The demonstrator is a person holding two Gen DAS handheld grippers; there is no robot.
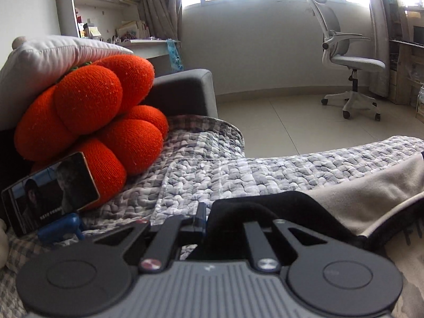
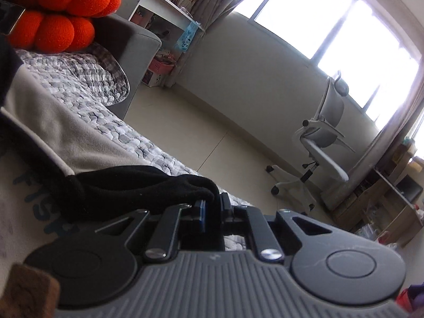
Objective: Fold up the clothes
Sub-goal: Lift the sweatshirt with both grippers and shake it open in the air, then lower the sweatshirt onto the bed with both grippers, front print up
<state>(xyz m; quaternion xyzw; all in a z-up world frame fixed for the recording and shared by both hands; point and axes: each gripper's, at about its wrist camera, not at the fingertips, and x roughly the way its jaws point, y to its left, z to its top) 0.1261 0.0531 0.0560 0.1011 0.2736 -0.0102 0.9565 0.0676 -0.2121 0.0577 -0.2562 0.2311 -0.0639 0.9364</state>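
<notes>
A beige garment (image 1: 365,193) with black trim lies on a grey quilted cover (image 1: 238,175). In the left wrist view my left gripper (image 1: 205,217) is shut on the garment's black edge (image 1: 265,206), which bunches over its right finger. The right wrist view shows the same beige garment (image 2: 63,137), with blue lettering at the left. My right gripper (image 2: 213,206) is shut on a fold of its black trim (image 2: 137,185), low over the quilted cover (image 2: 87,84).
An orange pumpkin-shaped cushion (image 1: 90,116) and a white pillow (image 1: 53,53) sit at the left, with a phone (image 1: 50,193) propped on a blue stand. Beyond the sofa's grey arm (image 1: 185,90) are tiled floor, an office chair (image 1: 349,66) and shelves.
</notes>
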